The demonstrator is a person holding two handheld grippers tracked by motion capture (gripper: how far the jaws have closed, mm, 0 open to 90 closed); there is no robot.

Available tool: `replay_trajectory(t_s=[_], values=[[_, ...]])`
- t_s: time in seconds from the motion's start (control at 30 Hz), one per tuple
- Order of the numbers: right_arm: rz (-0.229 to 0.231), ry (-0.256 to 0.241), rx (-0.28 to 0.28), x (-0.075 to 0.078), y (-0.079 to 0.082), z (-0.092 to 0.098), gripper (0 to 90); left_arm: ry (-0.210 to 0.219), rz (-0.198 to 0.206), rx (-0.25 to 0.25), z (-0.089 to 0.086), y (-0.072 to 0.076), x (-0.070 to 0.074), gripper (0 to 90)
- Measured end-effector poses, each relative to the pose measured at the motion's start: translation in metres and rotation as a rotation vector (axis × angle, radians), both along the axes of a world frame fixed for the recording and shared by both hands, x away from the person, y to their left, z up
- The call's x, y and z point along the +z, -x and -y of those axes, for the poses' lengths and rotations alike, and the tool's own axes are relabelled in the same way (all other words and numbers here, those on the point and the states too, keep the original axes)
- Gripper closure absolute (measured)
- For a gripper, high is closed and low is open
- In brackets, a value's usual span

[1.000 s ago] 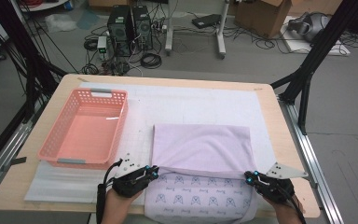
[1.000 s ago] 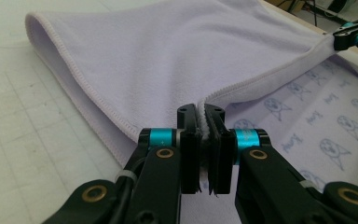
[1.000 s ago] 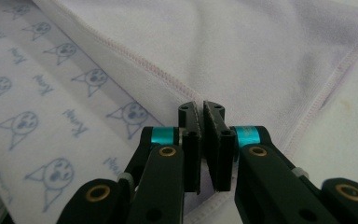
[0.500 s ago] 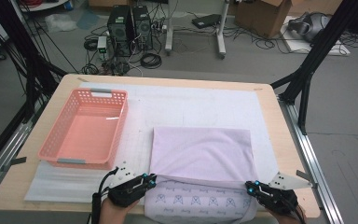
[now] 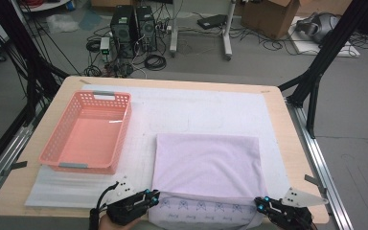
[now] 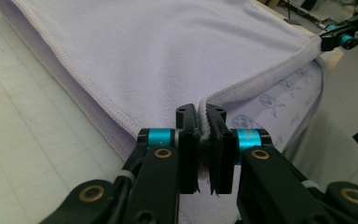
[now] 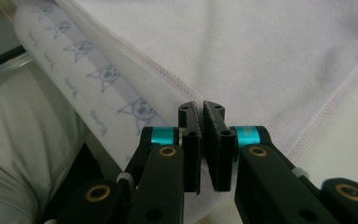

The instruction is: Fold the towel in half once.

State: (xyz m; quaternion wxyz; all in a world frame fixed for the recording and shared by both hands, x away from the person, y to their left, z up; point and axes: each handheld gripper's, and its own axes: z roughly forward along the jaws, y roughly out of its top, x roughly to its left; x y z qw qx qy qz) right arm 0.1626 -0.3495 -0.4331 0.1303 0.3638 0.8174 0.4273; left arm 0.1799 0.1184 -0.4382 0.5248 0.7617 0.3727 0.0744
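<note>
Lilac cloth, a folded towel [image 5: 207, 165], is seen in the high view lying on the worktop [image 5: 287, 129] to the right of the pink basket [image 5: 87, 133], its printed near edge hanging towards the person. The left gripper [image 5: 154, 194] and the right gripper [image 5: 260, 203] are placed at the towel's two near corners. The basket stands well apart from the towel and nothing is seen blocking a fold away from the person.

In the left gripper view, the left gripper [image 6: 202, 112] is seen clamped on the towel's [image 6: 168, 51] hemmed fold; only a thin edge is held, so a slip is judged possible if the pull is uneven.

In the right gripper view, the right gripper [image 7: 201, 108] is seen closed on the towel's [image 7: 270, 56] corner. The printed layer [image 7: 98, 74] beneath could be left behind or dragged off the worktop edge.
</note>
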Motion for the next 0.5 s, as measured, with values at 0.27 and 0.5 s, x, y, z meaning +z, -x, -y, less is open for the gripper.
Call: replay_trajectory(t_s=[0.27, 0.5], values=[[0.056, -0.130, -0.094, 0.011, -0.012, 0.018, 61.0, 0.042, 0.010, 0.067, -0.005, -0.029, 0.004, 43.9], [0.056, -0.068, -0.210, 0.009, -0.061, 0.025, 56.1, -0.006, -0.002, 0.096, 0.005, -0.078, 0.005, 41.5]])
